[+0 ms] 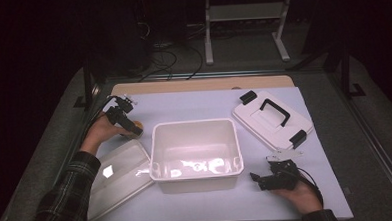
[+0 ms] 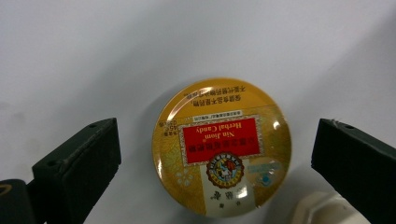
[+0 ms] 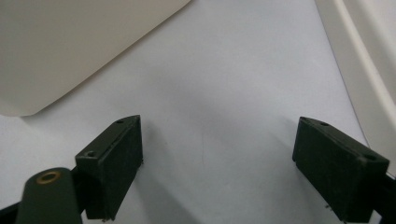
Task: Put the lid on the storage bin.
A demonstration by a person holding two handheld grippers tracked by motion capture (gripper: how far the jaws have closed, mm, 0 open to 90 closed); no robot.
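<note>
At the left of the table, our left gripper (image 1: 126,118) hangs over the round yellow candy tin (image 2: 223,147), jaws spread wide to either side of it and touching nothing. We judge the risk lies here: the tin is flat and glossy, lying on the white table cover (image 1: 194,106) just beside the corner of the white bin (image 1: 196,155), so jaws closing too high could skid off its rim, or the right-hand jaw could catch that corner. Farther right, the bin stands open, with its handled lid (image 1: 272,118) lying apart. Our right gripper (image 1: 274,179) rests near the front edge, jaws open on bare cover.
</note>
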